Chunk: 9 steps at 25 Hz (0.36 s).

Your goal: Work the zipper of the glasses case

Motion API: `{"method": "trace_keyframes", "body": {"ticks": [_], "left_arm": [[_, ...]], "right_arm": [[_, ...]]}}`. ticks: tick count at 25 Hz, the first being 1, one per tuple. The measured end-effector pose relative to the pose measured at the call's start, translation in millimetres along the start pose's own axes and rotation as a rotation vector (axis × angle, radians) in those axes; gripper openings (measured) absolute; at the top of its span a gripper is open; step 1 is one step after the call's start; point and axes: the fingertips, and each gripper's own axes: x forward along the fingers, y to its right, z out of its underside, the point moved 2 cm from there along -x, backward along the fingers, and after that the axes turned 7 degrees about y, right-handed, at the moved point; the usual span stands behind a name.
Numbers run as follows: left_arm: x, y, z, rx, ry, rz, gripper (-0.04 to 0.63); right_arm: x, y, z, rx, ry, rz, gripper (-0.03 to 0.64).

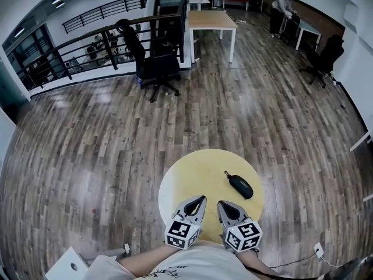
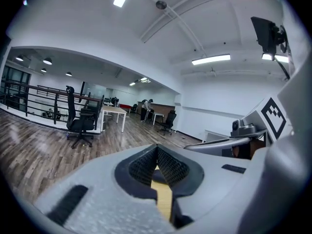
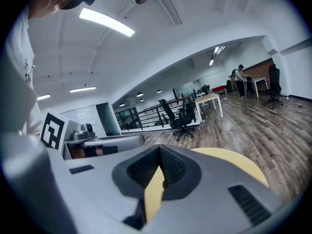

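Both jaw pairs are pressed together on nothing. My left gripper (image 1: 201, 199) and right gripper (image 1: 222, 203) sit at the near edge of the round yellow table (image 1: 189, 174). The black oval zippered glasses case (image 1: 239, 184) lies apart beyond the right one.

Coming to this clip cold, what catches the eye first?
A small round yellow table stands out against the dark wood floor, with a black glasses case lying alone on its right half. At the table's near edge the left gripper and right gripper sit side by side, both shut and empty, apart from the case.
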Motion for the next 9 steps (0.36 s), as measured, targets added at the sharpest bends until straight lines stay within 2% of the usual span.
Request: {"method": "trace_keyframes", "body": {"ticks": [9], "left_arm": [[-7.5, 10.4, 8.1, 0.014, -0.016, 0.027, 0.006]], "right_arm": [[-2.7, -5.5, 10.4, 0.007, -0.015, -0.018, -0.002]]}}
